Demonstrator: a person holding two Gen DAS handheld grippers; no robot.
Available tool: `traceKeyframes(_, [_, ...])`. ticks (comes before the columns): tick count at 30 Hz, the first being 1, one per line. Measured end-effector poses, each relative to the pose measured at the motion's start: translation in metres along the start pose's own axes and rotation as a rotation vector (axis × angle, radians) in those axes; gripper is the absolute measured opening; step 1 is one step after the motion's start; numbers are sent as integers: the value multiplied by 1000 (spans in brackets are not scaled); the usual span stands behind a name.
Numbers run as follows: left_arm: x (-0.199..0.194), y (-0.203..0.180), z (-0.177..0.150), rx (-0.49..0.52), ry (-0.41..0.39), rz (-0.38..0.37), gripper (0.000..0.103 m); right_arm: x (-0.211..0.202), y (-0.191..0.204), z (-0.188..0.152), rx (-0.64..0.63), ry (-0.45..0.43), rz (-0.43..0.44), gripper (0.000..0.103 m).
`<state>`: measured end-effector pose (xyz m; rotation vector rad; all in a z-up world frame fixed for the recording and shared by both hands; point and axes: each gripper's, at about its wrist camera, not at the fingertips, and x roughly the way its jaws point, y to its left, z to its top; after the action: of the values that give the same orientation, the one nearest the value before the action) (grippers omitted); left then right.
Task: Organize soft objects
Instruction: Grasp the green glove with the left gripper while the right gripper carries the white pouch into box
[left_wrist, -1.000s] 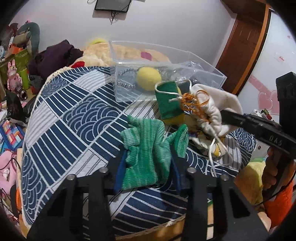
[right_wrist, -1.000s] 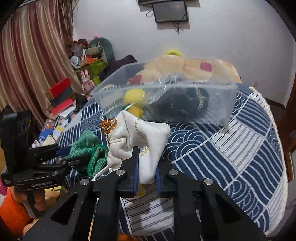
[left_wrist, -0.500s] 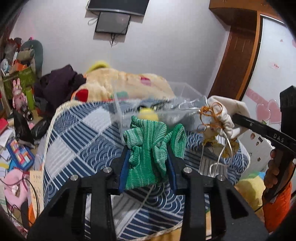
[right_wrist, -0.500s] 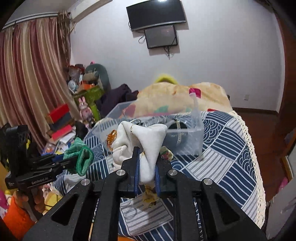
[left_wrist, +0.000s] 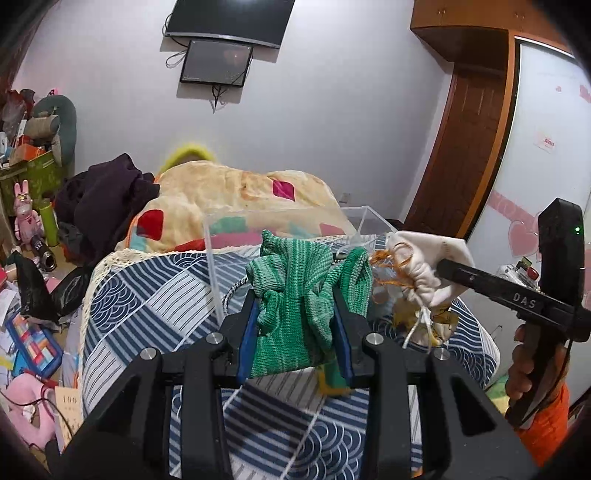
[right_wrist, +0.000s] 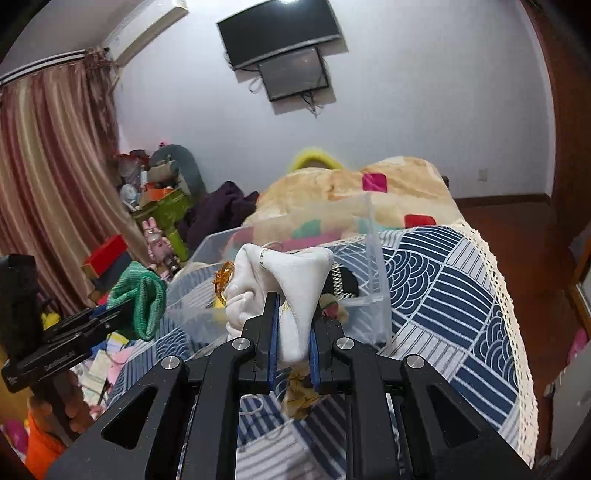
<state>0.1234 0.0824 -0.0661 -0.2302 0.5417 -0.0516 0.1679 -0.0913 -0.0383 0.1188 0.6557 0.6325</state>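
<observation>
Clear plastic bin (left_wrist: 280, 236) is mostly blocked by both held items; contents hard to make out, only a dark item with a chain (right_wrist: 341, 282) shows through its wall. Left gripper (left_wrist: 295, 328) pinches the green knit cloth (left_wrist: 299, 295); cloth bunches up above the fingertips, in front of the bin. Right gripper (right_wrist: 291, 332) is clamped on the white drawstring pouch (right_wrist: 291, 280), orange cord (right_wrist: 223, 278) at its left side. Both items held up off the blue wave-pattern quilt (right_wrist: 443, 280).

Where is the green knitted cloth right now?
The green knitted cloth is pinched in the left gripper, lifted before the clear plastic bin, left of the white drawstring pouch.
</observation>
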Motion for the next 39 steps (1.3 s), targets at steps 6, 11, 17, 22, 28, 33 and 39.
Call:
traceKeyframes(6, [30,4,16,-2,20,13,36,13,-2,13,24,-7,-1,12])
traceKeyframes(11, [58,13,26,-29,48,12,36,26,1,20,8,6,-32,12])
traceKeyframes(17, [91,18,35,-16,81,45,36,41,-2,22,-21,39,-82,12])
traceKeyframes(22, [113,16,35,12,121,65,36,55,-4,19,-55,95,-115,13])
traceKeyframes(28, [122,11,29,48,146,92,46,52,-1,17,-101,108,-149,14])
traceKeyframes(33, [108,8,26,57,129,90,59,43,3,18,-140,109,-163,30])
traceKeyframes(39, [78,6,27,41,89,75,72,18,9,19,-176,38,-149,66])
